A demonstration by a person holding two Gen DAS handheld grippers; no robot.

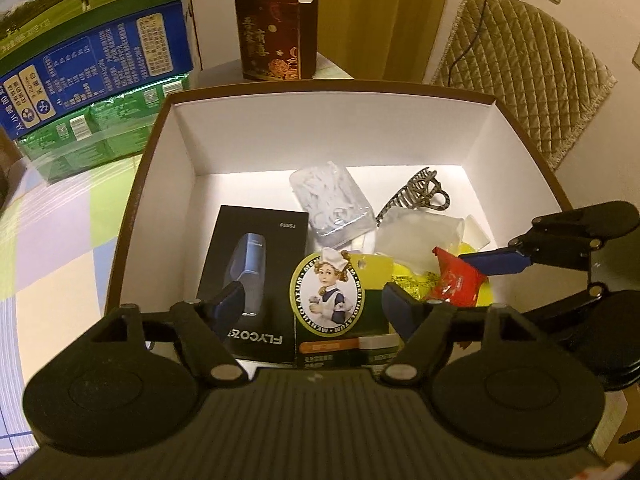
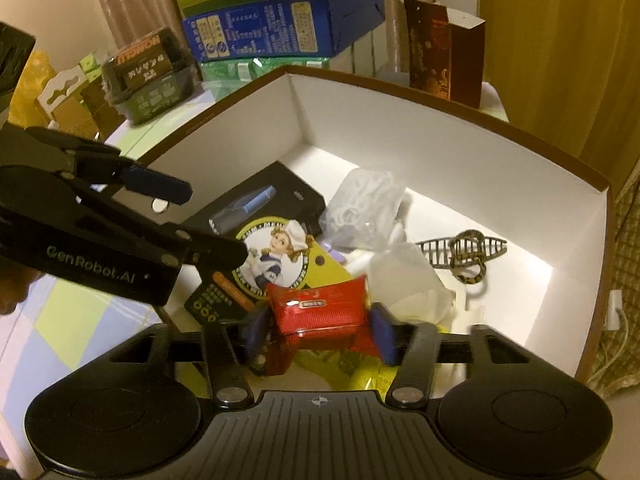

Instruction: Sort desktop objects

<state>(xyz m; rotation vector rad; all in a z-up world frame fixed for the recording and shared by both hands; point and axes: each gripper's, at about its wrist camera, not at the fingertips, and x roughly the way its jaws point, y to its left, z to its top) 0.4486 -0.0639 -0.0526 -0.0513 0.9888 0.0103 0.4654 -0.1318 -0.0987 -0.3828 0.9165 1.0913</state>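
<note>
The white-lined cardboard box [image 1: 256, 128] with its brown rim serves as the landmark, and every sorted item lies inside it. Flat on the box floor at its left side is the black FLYCO shaver carton [image 1: 256, 264]. Beside that carton, toward the middle of the box, sits the Mentholatum card [image 1: 332, 292] with its picture of a little nurse. Farther in, toward the box's back wall, is a clear plastic pack of white floss picks [image 1: 332, 204], and near the right wall a patterned hair claw clip [image 1: 418, 196]. A frosted plastic pouch [image 1: 420, 236] lies just in front of the clip.

The left gripper [image 1: 316, 304] hangs over the box's near edge with its jaws spread, the card under the gap but no pad pressing on it. The right gripper [image 2: 318, 330] also reaches into the box. The red snack packet [image 2: 320, 308] sits between its blue pads [image 2: 382, 330] (gaps show at both sides, so it looks released), resting on the yellow packaging [image 2: 332, 272] on the box floor.

Behind the box stands a dark red gift carton [image 1: 276, 32].
</note>
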